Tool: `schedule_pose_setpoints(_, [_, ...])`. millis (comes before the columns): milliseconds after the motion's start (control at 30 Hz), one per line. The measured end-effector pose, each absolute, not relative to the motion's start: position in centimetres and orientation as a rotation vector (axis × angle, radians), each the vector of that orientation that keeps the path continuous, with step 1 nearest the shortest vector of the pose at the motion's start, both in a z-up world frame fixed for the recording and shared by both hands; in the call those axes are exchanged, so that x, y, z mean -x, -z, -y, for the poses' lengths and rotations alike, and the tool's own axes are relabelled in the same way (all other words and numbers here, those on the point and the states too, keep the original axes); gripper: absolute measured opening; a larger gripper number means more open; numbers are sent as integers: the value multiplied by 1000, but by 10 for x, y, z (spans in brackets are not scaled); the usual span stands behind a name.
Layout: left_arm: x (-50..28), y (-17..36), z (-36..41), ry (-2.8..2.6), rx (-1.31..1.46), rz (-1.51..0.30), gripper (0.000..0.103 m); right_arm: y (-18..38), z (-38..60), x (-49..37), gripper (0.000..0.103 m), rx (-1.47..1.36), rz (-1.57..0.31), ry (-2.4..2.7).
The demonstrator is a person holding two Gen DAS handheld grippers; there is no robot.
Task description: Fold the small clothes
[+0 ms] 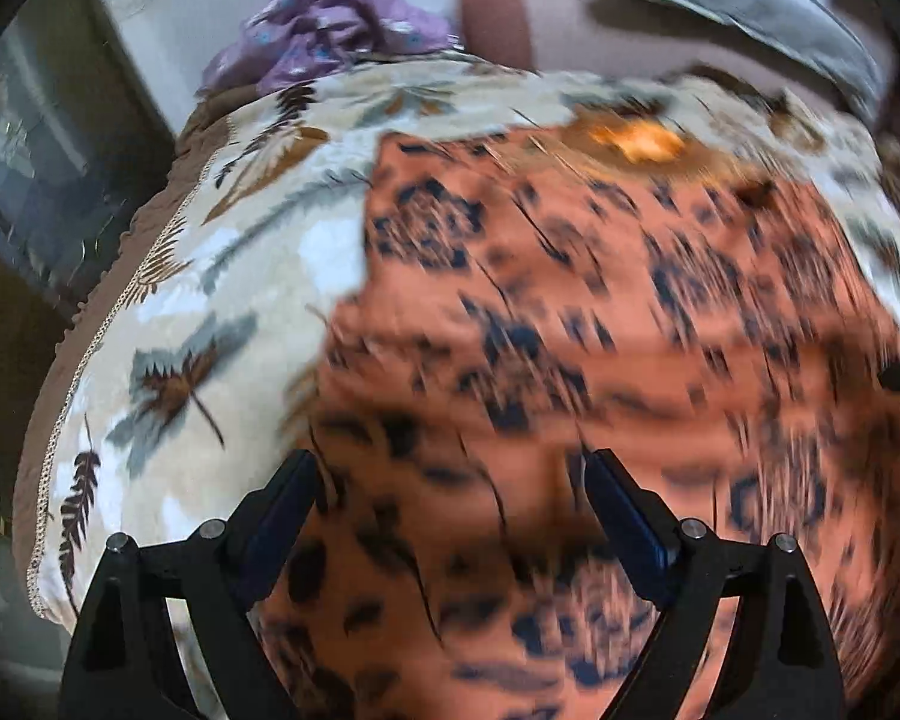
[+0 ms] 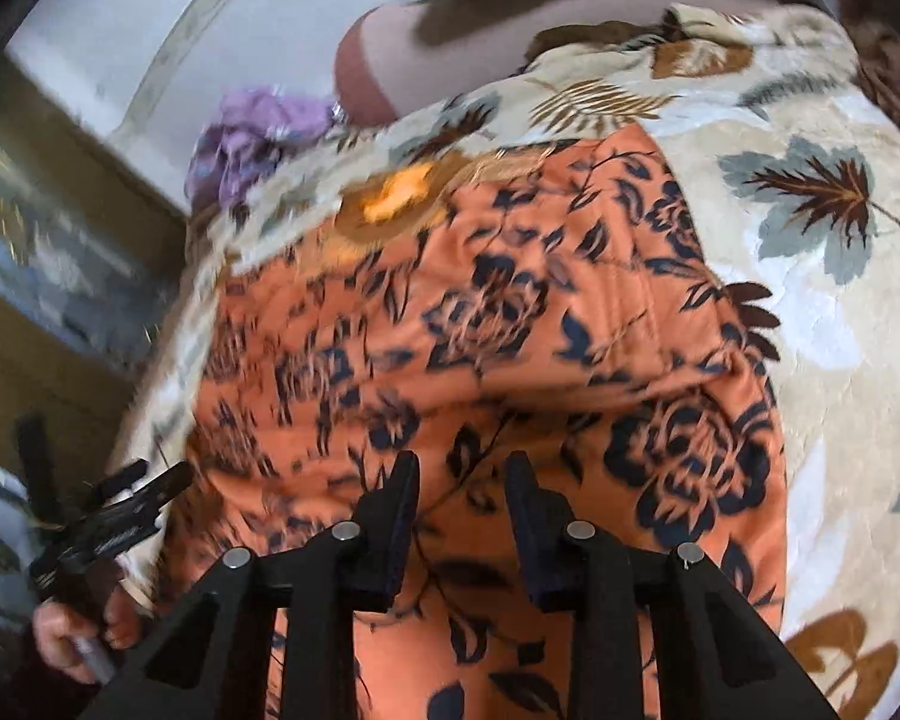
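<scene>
An orange garment with a dark floral print (image 1: 600, 312) lies spread flat on a cream bedspread with a leaf pattern (image 1: 210, 276). It also shows in the right wrist view (image 2: 480, 348). My left gripper (image 1: 450, 462) is open wide, just above the garment's near part, holding nothing. My right gripper (image 2: 462, 468) is open with a narrower gap, also above the garment's near edge and empty. The left gripper and the hand holding it show at the lower left of the right wrist view (image 2: 108, 522). The left view is blurred by motion.
A crumpled purple cloth (image 1: 330, 24) lies at the far edge of the bed, also in the right wrist view (image 2: 258, 132). A brown pillow (image 1: 498, 12) and a grey one (image 1: 750, 6) lie behind it. The bed's left edge (image 1: 90, 312) drops to the floor.
</scene>
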State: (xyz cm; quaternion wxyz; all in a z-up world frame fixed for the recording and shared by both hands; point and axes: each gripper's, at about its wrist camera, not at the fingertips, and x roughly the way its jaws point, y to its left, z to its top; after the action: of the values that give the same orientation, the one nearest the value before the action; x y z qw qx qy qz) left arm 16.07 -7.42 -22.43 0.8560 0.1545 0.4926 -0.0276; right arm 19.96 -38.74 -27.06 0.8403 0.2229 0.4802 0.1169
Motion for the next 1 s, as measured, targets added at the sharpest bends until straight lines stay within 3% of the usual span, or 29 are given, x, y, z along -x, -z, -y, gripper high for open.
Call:
schedule_pose_setpoints(200, [-111,255,65,55,-337,-1115,91,292,353,-172,33,-385,-1088,-263])
schedule_pose_setpoints(467, [-65,255,31,73,-261,-1102,92,299,342,-135,33,-457,-1109,-378])
schedule_pose_setpoints(700, [-48,234,16,31,-325,-1049,92,299,344,-109,33,-571,-1135,-462])
schedule_pose_setpoints(1000, [-52,189,17,-5,-352,-886,92,280,351,-104,33,-551,-1015,-444])
